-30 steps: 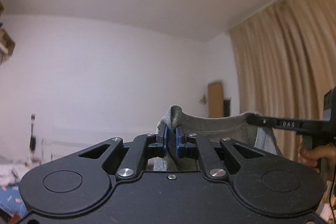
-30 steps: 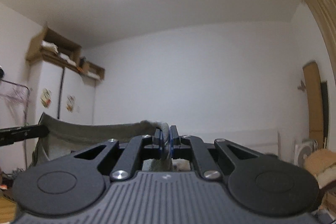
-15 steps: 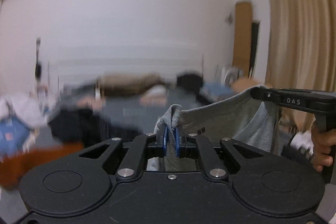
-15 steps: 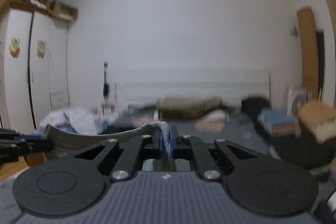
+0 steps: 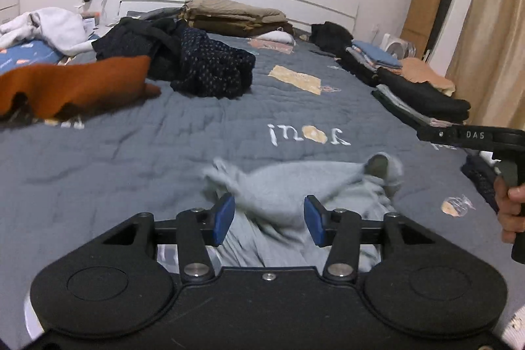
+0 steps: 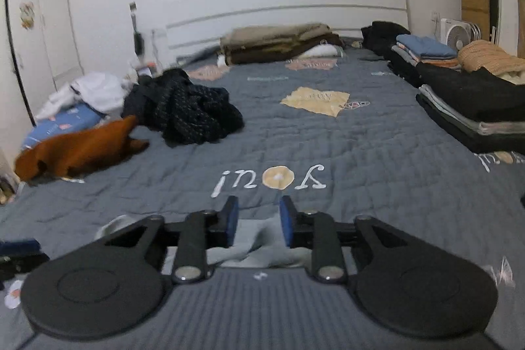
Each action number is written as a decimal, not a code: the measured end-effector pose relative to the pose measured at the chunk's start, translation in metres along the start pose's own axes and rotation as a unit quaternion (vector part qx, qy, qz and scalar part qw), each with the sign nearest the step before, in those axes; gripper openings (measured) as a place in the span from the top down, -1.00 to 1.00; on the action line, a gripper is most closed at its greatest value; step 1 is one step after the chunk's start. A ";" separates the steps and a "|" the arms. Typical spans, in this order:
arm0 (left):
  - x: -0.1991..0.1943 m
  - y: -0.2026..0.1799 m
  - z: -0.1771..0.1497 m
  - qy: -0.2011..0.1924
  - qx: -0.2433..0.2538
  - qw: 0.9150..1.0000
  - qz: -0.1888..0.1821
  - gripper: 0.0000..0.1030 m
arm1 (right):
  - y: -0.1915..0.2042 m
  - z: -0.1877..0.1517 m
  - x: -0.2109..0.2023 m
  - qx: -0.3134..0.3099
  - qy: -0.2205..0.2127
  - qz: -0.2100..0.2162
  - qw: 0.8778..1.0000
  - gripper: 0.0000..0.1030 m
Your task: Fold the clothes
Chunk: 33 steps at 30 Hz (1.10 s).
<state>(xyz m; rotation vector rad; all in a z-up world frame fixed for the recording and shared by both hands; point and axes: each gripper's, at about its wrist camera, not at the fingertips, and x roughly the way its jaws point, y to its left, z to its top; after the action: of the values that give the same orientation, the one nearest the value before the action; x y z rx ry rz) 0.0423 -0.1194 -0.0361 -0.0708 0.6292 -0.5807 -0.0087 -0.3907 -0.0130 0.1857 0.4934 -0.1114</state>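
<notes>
One light grey garment (image 5: pixel 295 186) lies bunched on the near part of the grey quilt (image 5: pixel 164 133), blurred in both views. Two grippers are over it. The left gripper (image 5: pixel 268 220) has its two blue pads (image 5: pixel 223 218) spread wide apart, holding nothing; the garment's crumpled top sits between and just beyond them, with more fabric trailing down behind the jaws. The right gripper (image 6: pixel 256 221) also has its pads apart and empty, a fold of the same cloth (image 6: pixel 262 248) lying low between the fingers, nearer than the tips. In the left view the right tool shows at the right edge, held by one hand (image 5: pixel 510 205). Far left lie one rust-orange garment (image 5: pixel 75 84), one dark dotted heap (image 5: pixel 203 64) and one white pile (image 5: pixel 49 28). Along the right edge runs a row of folded stacks (image 6: pixel 472 100); at the far headboard lies one tan and brown folded pile (image 6: pixel 279 41)
</notes>
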 end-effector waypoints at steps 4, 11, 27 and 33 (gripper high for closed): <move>-0.018 -0.021 -0.037 0.009 -0.006 1.000 -0.022 0.09 | -0.009 -0.026 -0.028 0.034 -0.004 0.020 0.999 0.21; -0.023 -0.046 -0.095 0.043 0.004 0.998 -0.042 0.08 | -0.013 -0.070 -0.048 0.106 0.001 0.064 0.992 0.15; -0.001 -0.047 -0.151 0.089 -0.025 0.993 -0.071 0.21 | 0.009 -0.086 -0.038 0.082 0.002 0.093 0.992 0.11; 0.006 -0.048 -0.151 0.083 -0.026 0.993 -0.084 0.91 | 0.005 -0.090 -0.026 0.094 0.014 0.084 0.992 0.10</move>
<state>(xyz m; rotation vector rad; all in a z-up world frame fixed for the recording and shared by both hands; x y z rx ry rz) -0.0645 -0.1465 -0.1503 -0.1267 0.8047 -0.7379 -0.0721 -0.3660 -0.0777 0.4127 0.4936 0.0090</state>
